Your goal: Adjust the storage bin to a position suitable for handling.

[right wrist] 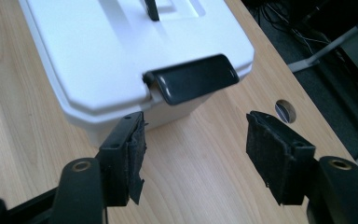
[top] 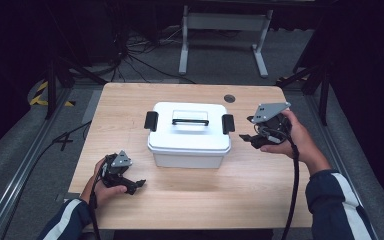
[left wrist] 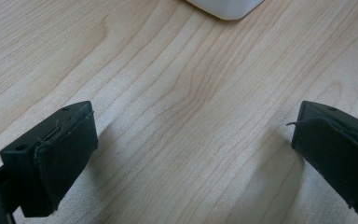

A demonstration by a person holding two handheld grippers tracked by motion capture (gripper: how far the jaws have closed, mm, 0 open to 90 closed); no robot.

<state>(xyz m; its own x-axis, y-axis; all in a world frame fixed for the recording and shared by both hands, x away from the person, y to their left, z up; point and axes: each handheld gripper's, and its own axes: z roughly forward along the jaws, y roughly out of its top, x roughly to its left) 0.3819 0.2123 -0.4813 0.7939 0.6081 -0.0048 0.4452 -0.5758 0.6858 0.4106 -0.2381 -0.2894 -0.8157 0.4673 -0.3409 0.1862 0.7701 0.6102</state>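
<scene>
Pale wood grain covers the counter (top: pixel 130 100), which stands on grey floor (top: pixel 20 145) with cables (top: pixel 130 55) and a dark room behind. Mid-counter sits the white box (top: pixel 189 134), lid on, black latches at both ends. The left hand-held gripper (top: pixel 136 185) rests near-left, released, bare wood between its jaws. The right hand-held gripper (top: pixel 245 136) hovers released just right of the box. Its own view shows the right latch (right wrist: pixel 191 83) close ahead, and a round hole (right wrist: pixel 285 111) in the counter.
</scene>
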